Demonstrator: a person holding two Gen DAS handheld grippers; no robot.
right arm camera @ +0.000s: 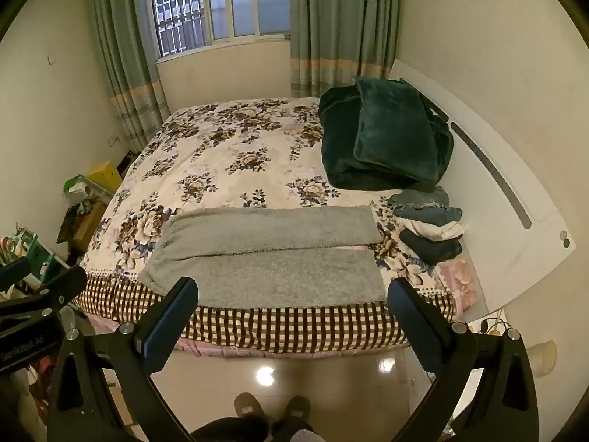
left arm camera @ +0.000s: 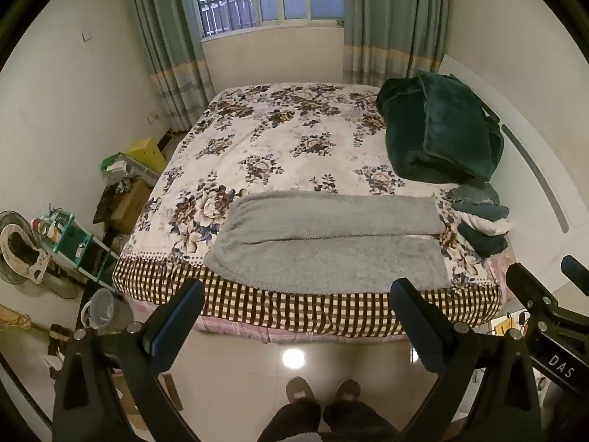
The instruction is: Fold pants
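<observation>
grey pants (left arm camera: 331, 243) flat on the bed (left arm camera: 279, 140) — both hand-held grippers wide, empty.

Person's legs (left arm camera: 324, 420) cut off below

Dim warm room light, lamp glare on glossy floor (left arm camera: 293, 359), fisheye-bent edges, dark vignetted corners, sharp focus

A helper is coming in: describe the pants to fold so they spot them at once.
Start at the floral bed. Along its near edge, above the checked border, lie the grey fleecy pants, spread flat, legs side by side. Unlike the small clothes stack and dark green blanket, they are pale grey and unfolded.
</observation>
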